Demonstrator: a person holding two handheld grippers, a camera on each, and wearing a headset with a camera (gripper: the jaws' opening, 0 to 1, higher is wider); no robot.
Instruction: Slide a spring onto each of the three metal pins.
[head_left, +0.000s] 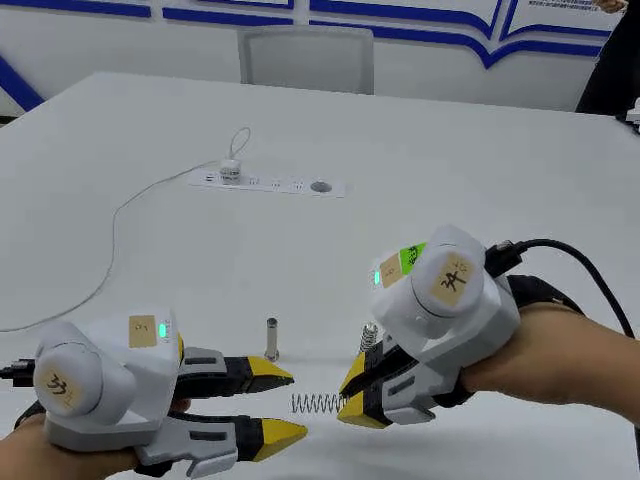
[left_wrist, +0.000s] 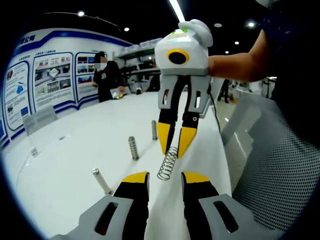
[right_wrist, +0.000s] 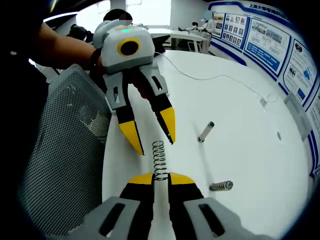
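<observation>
A bare metal pin (head_left: 271, 338) stands upright on the white table (head_left: 420, 190), just beyond my left gripper (head_left: 278, 400). That gripper is open, nothing between its yellow tips. My right gripper (head_left: 352, 395) is shut on one end of a loose spring (head_left: 318, 403), which points level toward the left gripper's open jaws. In the left gripper view the spring (left_wrist: 167, 162) hangs from the right gripper (left_wrist: 175, 142), with the bare pin (left_wrist: 101, 181) and two spring-covered pins (left_wrist: 133, 148) (left_wrist: 154, 130) to the left. The right gripper view shows the spring (right_wrist: 159, 160) reaching toward the left gripper (right_wrist: 152, 132).
A white power strip (head_left: 268, 183) with a plug and a thin cable (head_left: 113, 235) lies further back on the table. A grey chair (head_left: 305, 57) stands at the far edge. A mesh chair (left_wrist: 270, 165) is beside the table's near edge. A person (left_wrist: 107, 75) stands in the background.
</observation>
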